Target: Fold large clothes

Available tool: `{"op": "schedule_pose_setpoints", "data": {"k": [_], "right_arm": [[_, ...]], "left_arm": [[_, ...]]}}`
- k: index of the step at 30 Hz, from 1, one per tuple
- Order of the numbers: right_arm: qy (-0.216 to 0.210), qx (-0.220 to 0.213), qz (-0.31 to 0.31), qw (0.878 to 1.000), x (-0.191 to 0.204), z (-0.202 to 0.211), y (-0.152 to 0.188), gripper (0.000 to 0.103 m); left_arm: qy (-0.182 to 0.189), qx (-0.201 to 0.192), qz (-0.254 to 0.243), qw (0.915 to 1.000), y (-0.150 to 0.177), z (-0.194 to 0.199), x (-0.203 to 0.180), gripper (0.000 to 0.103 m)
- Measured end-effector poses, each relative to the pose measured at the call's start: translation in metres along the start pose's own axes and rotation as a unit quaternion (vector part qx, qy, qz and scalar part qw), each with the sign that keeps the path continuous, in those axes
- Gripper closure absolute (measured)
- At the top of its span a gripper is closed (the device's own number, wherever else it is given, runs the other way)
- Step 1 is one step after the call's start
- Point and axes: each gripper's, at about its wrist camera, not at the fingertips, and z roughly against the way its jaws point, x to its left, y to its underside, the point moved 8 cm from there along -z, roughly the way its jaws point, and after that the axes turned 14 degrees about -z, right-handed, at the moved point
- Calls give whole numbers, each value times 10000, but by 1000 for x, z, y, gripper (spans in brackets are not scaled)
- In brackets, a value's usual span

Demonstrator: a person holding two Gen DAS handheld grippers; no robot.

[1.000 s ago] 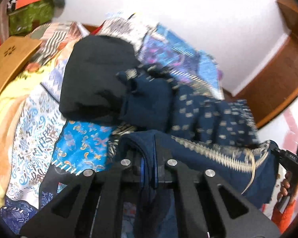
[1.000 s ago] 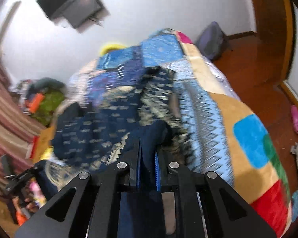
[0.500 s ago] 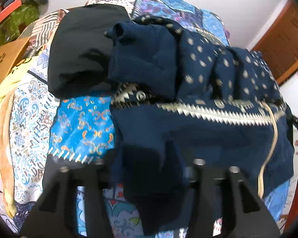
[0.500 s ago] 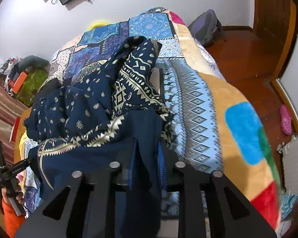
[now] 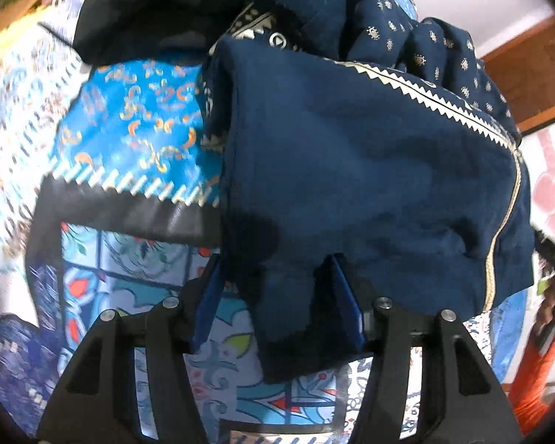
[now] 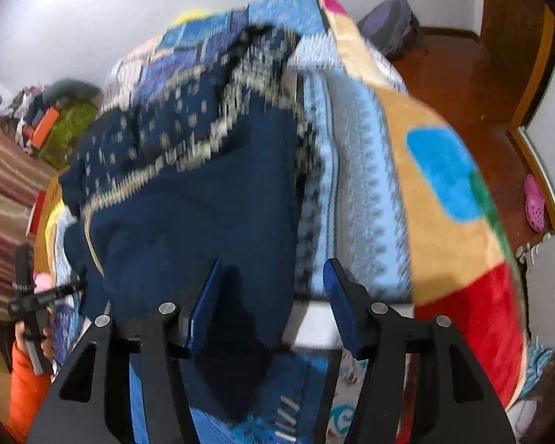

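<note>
A large navy garment (image 5: 370,170) with gold zigzag trim and small gold motifs lies on the patchwork bedspread (image 5: 129,118). Its near hem hangs over the bed's front edge. My left gripper (image 5: 277,288) is open, jaws apart, with a fold of the navy cloth lying loose between the fingers. In the right wrist view the same garment (image 6: 188,214) lies flat and my right gripper (image 6: 272,288) is open too, with its corner draped between the blue pads (image 6: 336,296).
A black garment (image 5: 140,11) lies on the bed beyond the navy one. A multicoloured blanket (image 6: 444,192) covers the bed's right side. The other hand-held gripper (image 6: 29,288) shows at the left. The wooden floor (image 6: 462,85) holds a pink shoe (image 6: 534,203).
Both grippers have gone from shut on the navy garment to open. The garment has been lowered from mid-air onto the bed, and both views moved closer to the bed edge.
</note>
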Motion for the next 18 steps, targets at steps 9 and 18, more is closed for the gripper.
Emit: {"op": "schedule_pose_setpoints", "data": {"k": [9,18], "right_arm": [[-839,83,-263,9961,16,1,8,67],[-1366,-408,-46,9898,51,29,-11,97]], "left_arm": [[512,-160,-71,9985,7,5,-16,46],[368,-1032,-502,9927,-9,65,-65,96]]}}
